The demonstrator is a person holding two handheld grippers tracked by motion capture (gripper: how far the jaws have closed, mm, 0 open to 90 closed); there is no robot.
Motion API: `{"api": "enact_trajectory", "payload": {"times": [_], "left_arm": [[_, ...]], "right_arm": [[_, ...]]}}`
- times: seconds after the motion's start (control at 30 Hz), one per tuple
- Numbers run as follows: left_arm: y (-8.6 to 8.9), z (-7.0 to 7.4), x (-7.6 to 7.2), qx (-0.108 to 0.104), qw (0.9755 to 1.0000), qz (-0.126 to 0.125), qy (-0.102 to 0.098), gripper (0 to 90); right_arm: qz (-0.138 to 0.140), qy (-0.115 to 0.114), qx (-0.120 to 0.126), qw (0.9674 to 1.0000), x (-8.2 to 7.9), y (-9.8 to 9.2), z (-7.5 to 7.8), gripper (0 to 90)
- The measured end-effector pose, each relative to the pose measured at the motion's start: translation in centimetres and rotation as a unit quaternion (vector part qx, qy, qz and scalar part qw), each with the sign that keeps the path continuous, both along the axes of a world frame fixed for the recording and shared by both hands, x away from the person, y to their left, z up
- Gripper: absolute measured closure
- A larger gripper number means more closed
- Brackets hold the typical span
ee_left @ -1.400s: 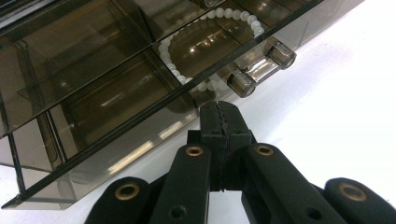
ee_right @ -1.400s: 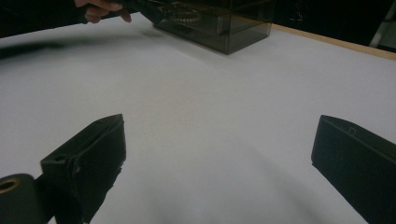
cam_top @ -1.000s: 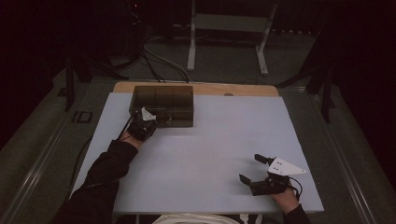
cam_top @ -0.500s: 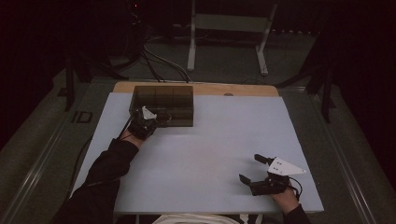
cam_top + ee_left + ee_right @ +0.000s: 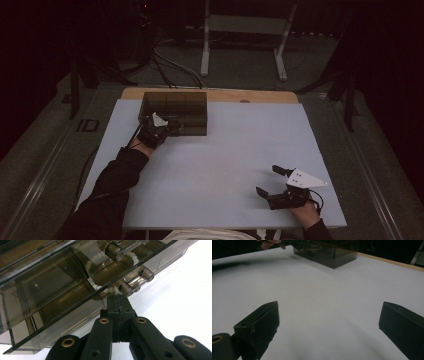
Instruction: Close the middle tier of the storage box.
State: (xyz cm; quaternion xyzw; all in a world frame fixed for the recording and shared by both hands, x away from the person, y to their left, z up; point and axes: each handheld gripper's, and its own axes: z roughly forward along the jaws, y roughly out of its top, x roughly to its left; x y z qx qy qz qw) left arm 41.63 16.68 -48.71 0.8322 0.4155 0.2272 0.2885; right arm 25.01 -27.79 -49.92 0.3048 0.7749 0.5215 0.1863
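A smoky, see-through plastic box (image 5: 175, 107) with several compartments stands at the far left of the white table (image 5: 225, 160), close to the wooden strip along the far edge. The left gripper (image 5: 167, 128) sits right at the box's near front edge, its jaws clenched tight together; in the left gripper view the serrated fingertips (image 5: 117, 301) meet with no gap, just under the lip of the box's lid beside a small tubular hinge (image 5: 136, 282), and whether they pinch a bit of the lid edge cannot be told. Through the tinted wall a string of white beads (image 5: 93, 285) shows, curving inside a compartment. The right gripper (image 5: 272, 181) rests well apart from the box, at the near right of the table, its jaws spread wide with bare tabletop between them, grasping nothing
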Motion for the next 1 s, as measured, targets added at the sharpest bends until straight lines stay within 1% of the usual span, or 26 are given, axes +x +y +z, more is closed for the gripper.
{"api": "enact_trajectory", "payload": {"times": [0.3,1.0], "left_arm": [[-0.22,0.38,0.22,0.002,1.0,0.0,-0.004,90.0],[-0.36,0.45,0.95,0.002,1.0,0.006,-0.006,90.0]], "right_arm": [[0.0,0.0,0.0,1.0,-0.01,0.0,0.0,2.8],[0.001,0.0,0.0,1.0,0.03,-0.01,-0.01,2.8]]}}
